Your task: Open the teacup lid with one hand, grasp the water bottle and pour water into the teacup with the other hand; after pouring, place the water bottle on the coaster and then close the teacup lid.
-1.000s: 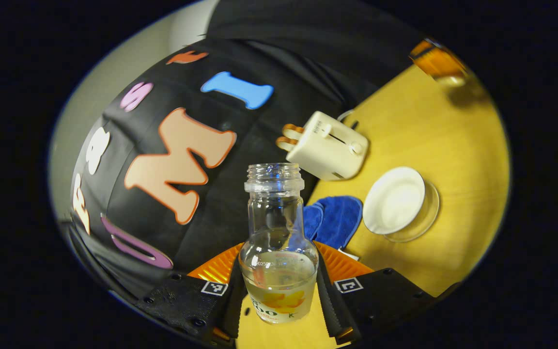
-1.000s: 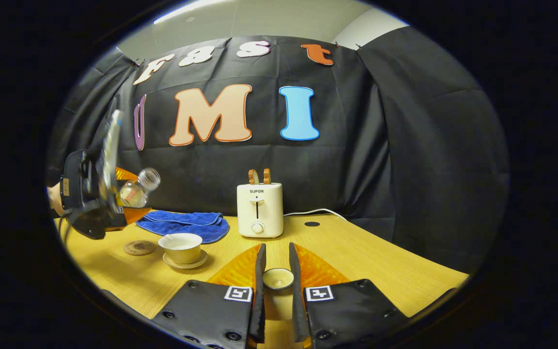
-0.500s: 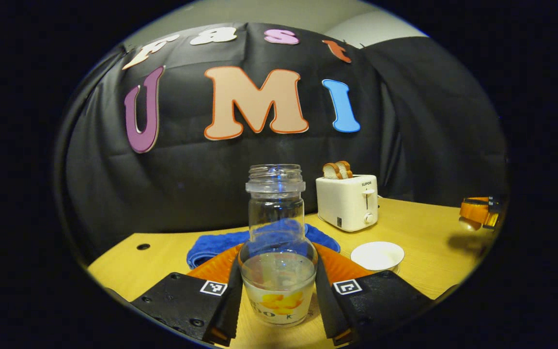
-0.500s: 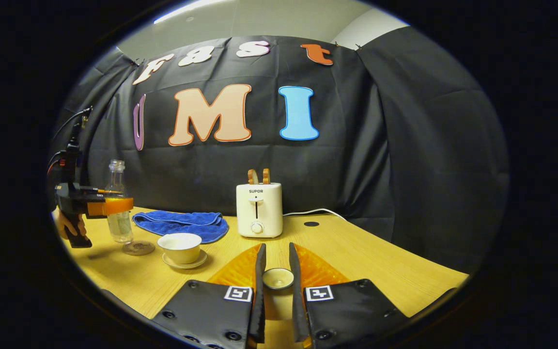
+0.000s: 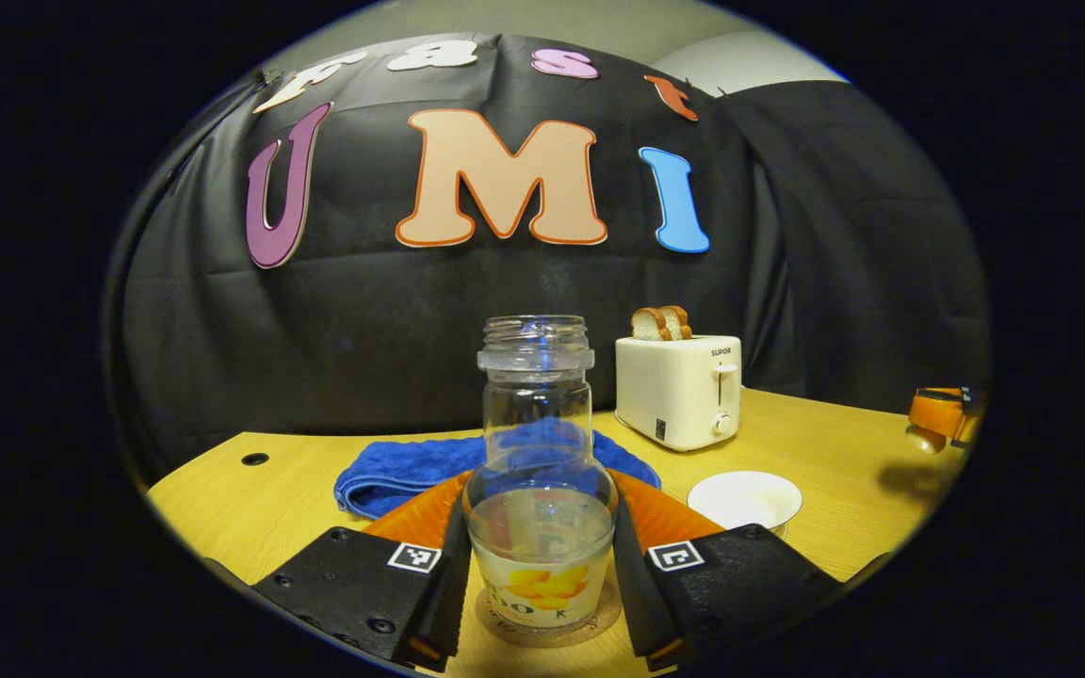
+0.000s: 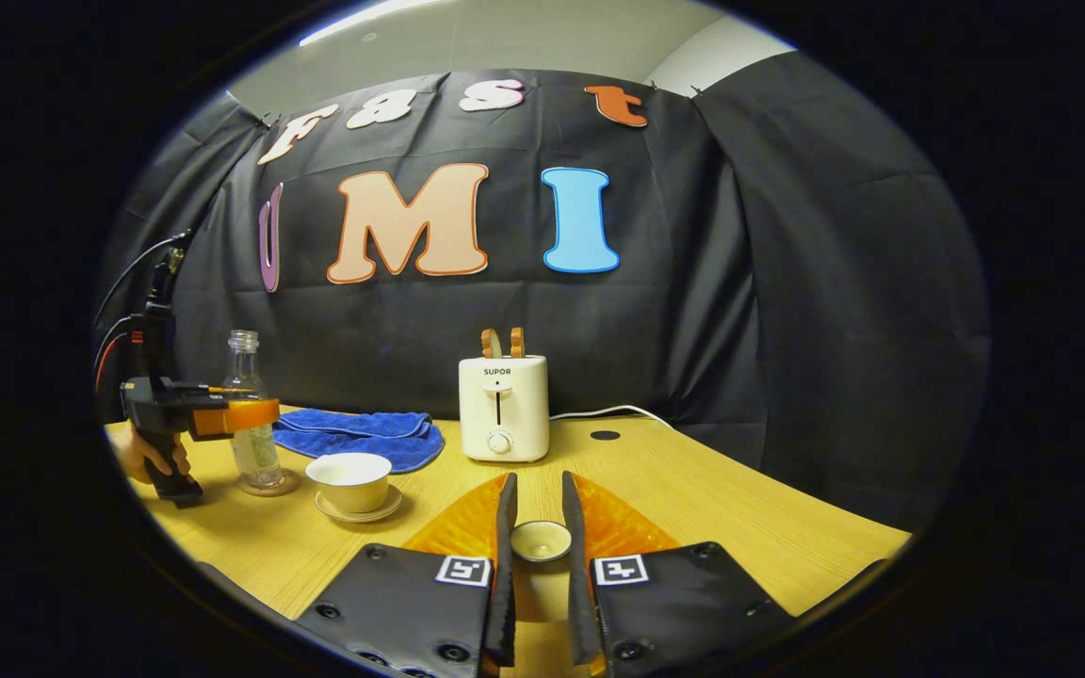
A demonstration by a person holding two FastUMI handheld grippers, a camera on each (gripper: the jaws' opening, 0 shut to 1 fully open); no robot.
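Behind the yellow desk (image 6: 712,508) hung the booth's black cloth as you brought the pour to its end: the teacup (image 6: 350,478) stood open on its saucer (image 6: 361,513), and the water bottle (image 5: 539,490), upright with some water left in it, sat at or just above the coaster (image 5: 542,629), whose rim showed under its base; full contact could not be judged. Your left tongs (image 5: 537,574) pinched the bottle's lower body from both sides, one finger pressed on each flank. In the right gripper view the same bottle (image 6: 251,414) stood just beside the teacup, with your hand (image 6: 149,454) behind it. Your right tongs (image 6: 539,556) were closed on the teacup lid (image 6: 541,540), held low in front of them and well apart from the cup. By these pictures the lid-lifting and pouring looked done; releasing the bottle and setting the lid back on the cup remained. A toaster (image 6: 502,408) and blue towel (image 6: 364,435) stood beyond
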